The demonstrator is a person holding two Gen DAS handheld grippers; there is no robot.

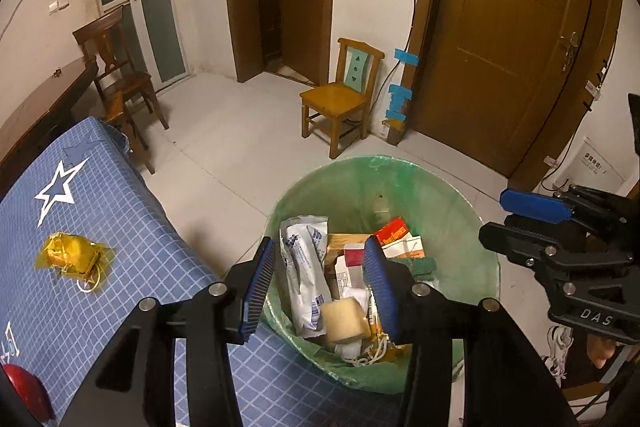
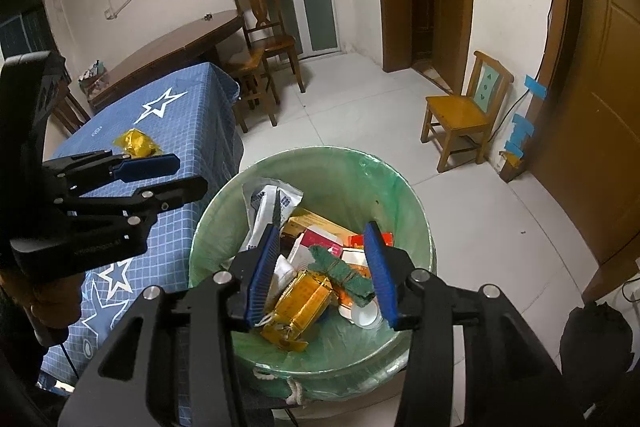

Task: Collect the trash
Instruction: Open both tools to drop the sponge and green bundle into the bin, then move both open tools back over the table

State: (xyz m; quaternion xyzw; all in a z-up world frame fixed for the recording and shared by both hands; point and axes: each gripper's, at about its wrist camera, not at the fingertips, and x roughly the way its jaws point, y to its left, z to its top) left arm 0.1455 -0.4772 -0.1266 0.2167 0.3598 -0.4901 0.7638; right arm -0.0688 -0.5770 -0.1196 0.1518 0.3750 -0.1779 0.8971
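Both grippers hang over the green-lined bin (image 2: 412,211). Left gripper (image 1: 320,291) and right gripper (image 2: 324,275) stand spread, nothing pinched; a yellow sponge (image 1: 346,321) and a gold packet (image 2: 300,311) lie in the bin below them. Bin holds several boxes and wrappers, exact count unclear. Left to collect: one gold wrapper (image 1: 72,255) on the bench (image 1: 120,211). Task looks nearly finished.
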